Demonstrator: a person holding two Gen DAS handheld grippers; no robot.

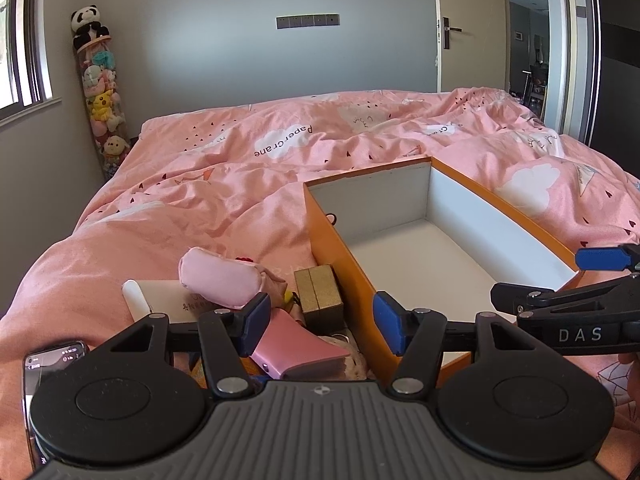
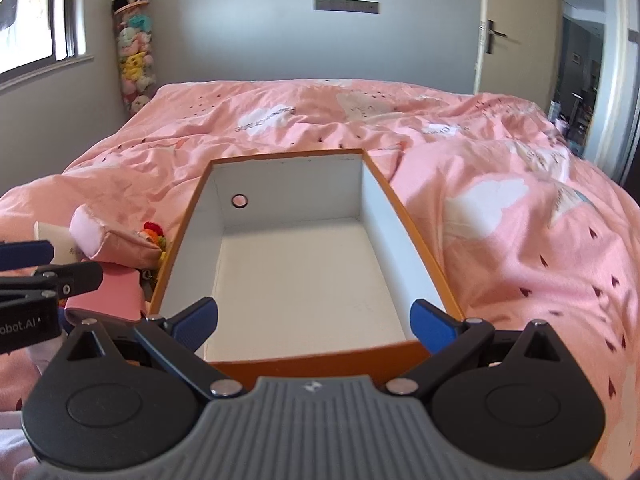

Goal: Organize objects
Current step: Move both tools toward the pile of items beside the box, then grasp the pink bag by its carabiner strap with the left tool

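Bed with pink printed duvet (image 1: 240,184): empty orange cardboard box, white inside (image 2: 296,280), right of clutter pile. Left tool (image 1: 320,326) part-open, empty, over pink rectangular case (image 1: 298,350); left nearer. Right tool (image 2: 314,326) wide, empty, at box.

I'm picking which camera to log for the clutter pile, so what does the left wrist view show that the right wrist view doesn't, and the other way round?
Only the left wrist view shows the gold box, the phone and the pink flat item below its open fingers. Only the right wrist view shows the orange box's whole bare white floor and the round hole in its far wall. Both show the pink pouch, the pink duvet and the plush toy column.
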